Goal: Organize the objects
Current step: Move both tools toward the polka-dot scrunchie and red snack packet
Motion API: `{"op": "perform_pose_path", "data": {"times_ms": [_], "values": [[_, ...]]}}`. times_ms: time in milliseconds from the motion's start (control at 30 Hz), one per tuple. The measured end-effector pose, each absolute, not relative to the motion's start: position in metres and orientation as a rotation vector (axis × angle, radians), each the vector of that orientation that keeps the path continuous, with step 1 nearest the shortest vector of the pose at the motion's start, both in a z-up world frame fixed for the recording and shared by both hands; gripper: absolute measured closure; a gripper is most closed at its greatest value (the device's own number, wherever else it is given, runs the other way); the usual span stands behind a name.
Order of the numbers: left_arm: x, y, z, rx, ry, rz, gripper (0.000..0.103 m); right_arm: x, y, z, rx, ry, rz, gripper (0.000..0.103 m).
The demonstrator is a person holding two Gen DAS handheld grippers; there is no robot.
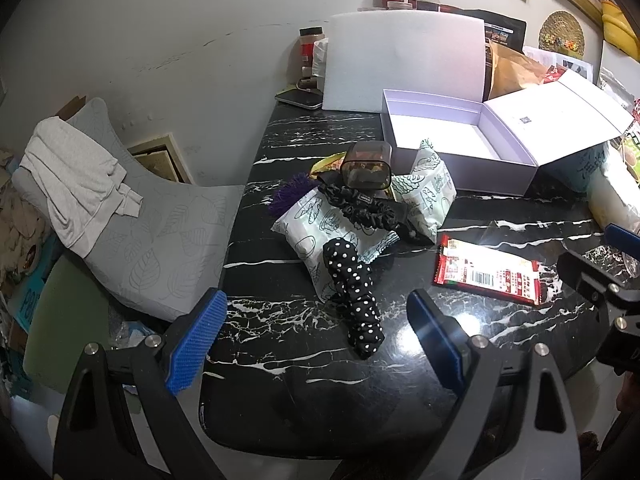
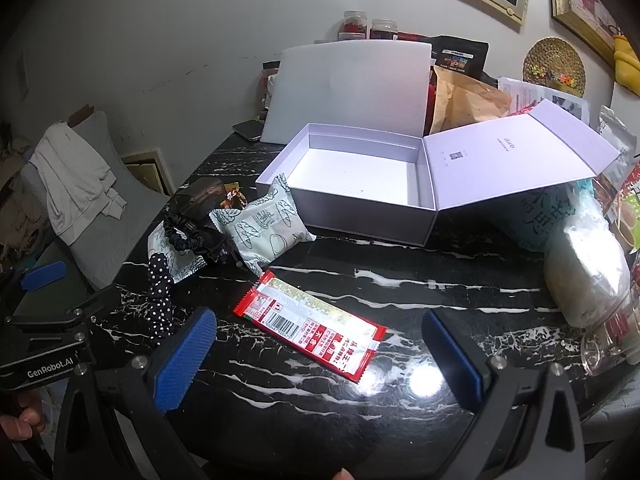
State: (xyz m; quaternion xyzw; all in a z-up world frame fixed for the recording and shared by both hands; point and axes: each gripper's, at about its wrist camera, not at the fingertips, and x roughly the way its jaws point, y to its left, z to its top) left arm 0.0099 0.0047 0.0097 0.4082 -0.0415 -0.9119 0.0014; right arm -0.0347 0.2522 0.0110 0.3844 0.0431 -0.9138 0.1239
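- The black marbled bench (image 2: 400,280) carries everything.
- An open lavender box (image 2: 360,176) sits toward the back, its inside bare, its lid (image 2: 516,152) folded out to the right.
- Two pale printed snack packs (image 1: 320,224) lie in a heap just left of the box, one touching its front wall, with a black scrunchie (image 1: 364,210) and a smoky container (image 1: 366,168) on top.
- A red wrapper (image 2: 312,324) lies flat, apart from the heap.
- A polka-dot scrunchie (image 1: 354,292) lies against the near pack.
- Left hand-held gripper (image 1: 316,344): spread wide, holding nothing.
- Right hand-held gripper (image 2: 320,352): spread wide, holding nothing, above the wrapper.
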Motion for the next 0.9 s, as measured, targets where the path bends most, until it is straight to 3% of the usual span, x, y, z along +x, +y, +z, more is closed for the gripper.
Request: {"op": "perform_pose_path", "data": {"times_ms": [900], "values": [[0.009, 0.009, 0.0, 1.327, -0.103, -2.861, 0.012, -0.032, 0.254, 0.005, 1.138, 0.139, -2.622, 0.001]]}}
